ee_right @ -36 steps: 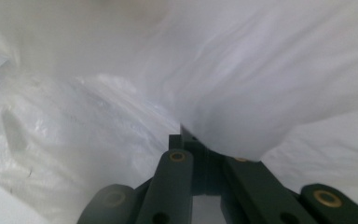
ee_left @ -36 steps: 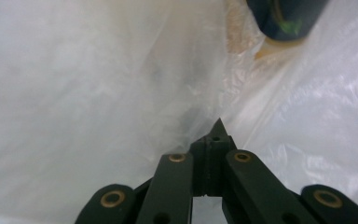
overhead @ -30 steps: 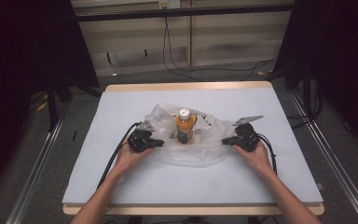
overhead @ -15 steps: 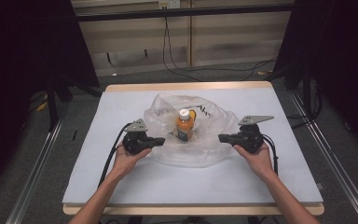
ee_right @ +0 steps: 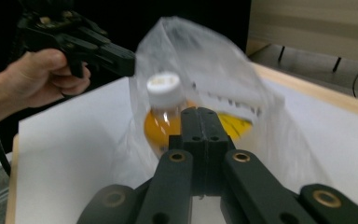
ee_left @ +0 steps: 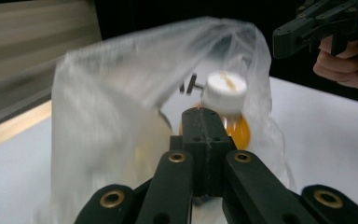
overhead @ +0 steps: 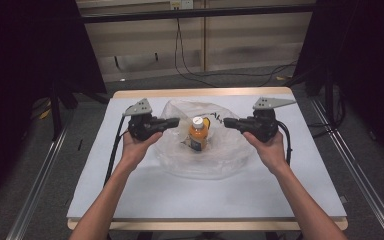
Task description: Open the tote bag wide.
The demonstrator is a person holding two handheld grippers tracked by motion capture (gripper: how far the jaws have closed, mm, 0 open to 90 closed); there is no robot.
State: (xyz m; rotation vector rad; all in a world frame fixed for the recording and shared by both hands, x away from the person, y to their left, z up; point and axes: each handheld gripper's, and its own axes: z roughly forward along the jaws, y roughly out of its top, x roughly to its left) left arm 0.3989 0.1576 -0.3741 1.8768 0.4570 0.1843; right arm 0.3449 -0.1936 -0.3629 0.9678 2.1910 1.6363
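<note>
Grippers first. Left gripper (overhead: 174, 121): jaws fully closed, pinching the left edge of the clear plastic bag (overhead: 207, 160). In the left gripper view the two black jaws meet flush, with the bag film rising up and away from the tips (ee_left: 205, 122). Right gripper (overhead: 228, 122): same state, jaws shut tight on the bag's right edge; in the right gripper view the film spreads out from the closed tips (ee_right: 204, 122).

Both grippers sit level with each other above the table (overhead: 130, 195), tips pointing inward toward one another, bag mouth stretched between them. Each is held in a hand, forearms coming in from the near edge.

Bottle (overhead: 198, 134): orange liquid, white cap, standing upright inside the bag, between the two sets of tips and slightly lower than them. Not touched by either jaw; only film is gripped. From the left gripper it sits just beyond the tips, cap (ee_left: 223, 87) above them; from the right gripper it sits just beyond and slightly left of the tips (ee_right: 164, 116).

Bag's lower part rests slack on the table, pooled around the bottle base. Black print on the film near the right gripper, unreadable.
</note>
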